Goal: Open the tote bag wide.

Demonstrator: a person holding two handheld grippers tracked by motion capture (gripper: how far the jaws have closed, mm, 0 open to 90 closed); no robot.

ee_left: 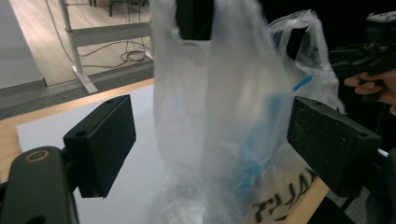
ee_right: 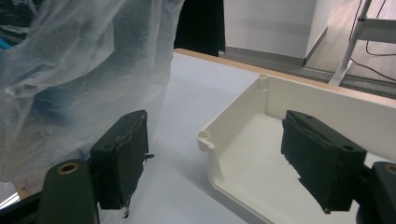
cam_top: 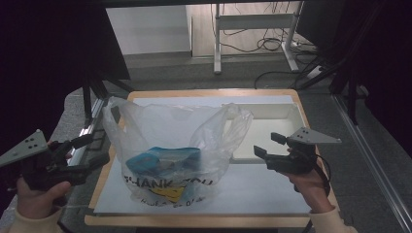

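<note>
The bag (cam_top: 170,150) stands on the table (cam_top: 291,104) between the 2 grippers, thin clear plastic with 2 loop handles rising above a blue pack (cam_top: 163,162) that sits low inside it. The left gripper (cam_top: 97,162) is released: its jaws stand wide apart with the near handle hanging in front of them, and the pads do not press on the film. The right gripper (cam_top: 267,144) is released too, jaws wide and empty, with the bag just off one side of it and a white tray (ee_right: 261,140) ahead of it.

As a judgement, the bag will be limp and slippery: the film will crumple, slide between flat pads and give no firm edge. It is light in itself, but the pack will pull the bottom down and make it swing once lifted. The best hold is probably high up, on a bunched handle loop, 1 handle per gripper, so that several layers of film fill the jaws. Pinching a single sheet of the wall risks a slip or a tear.
</note>
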